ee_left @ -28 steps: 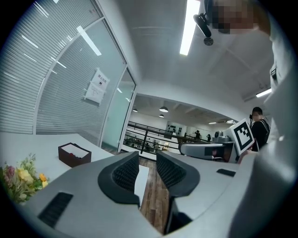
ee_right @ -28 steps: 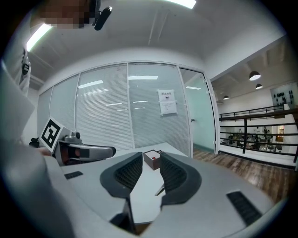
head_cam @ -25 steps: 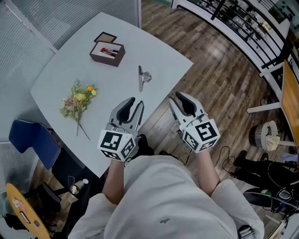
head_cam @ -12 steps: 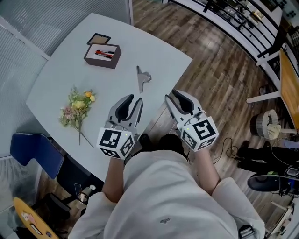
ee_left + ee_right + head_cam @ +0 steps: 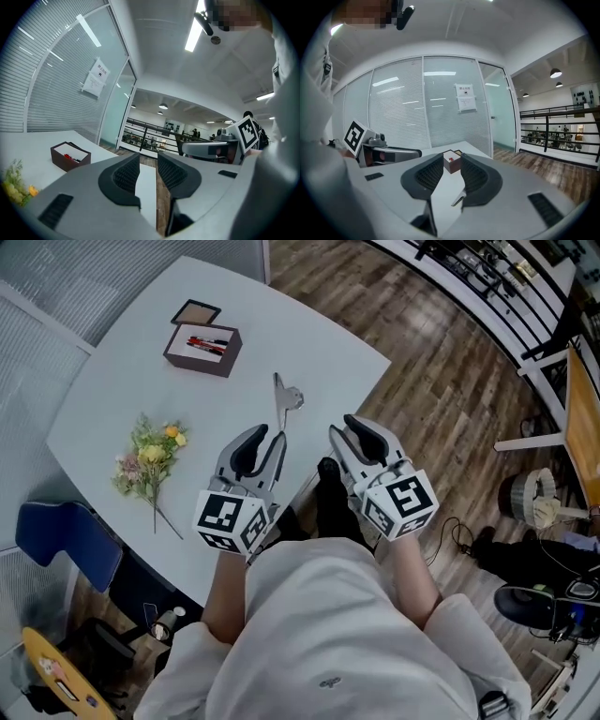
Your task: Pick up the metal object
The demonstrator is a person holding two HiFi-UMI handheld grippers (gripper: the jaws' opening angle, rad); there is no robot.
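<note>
The metal object, a thin grey bar with a small shiny clip at its side, lies flat on the pale table near its front right edge. My left gripper hovers just short of the bar's near end, open, with nothing between its fingers. My right gripper is beside it at the table's edge, also open and empty. In the right gripper view the metal object shows low between the jaws, out on the table beyond them. Only table and floor show in the gap of the left gripper.
A brown box with red pens stands at the back of the table, its lid behind it. A small bunch of flowers lies at the left. A blue chair is by the near left edge. Wooden floor lies to the right.
Both grippers have moved forward together, closer to the metal object and the table's edge. Their jaws stand as before.
</note>
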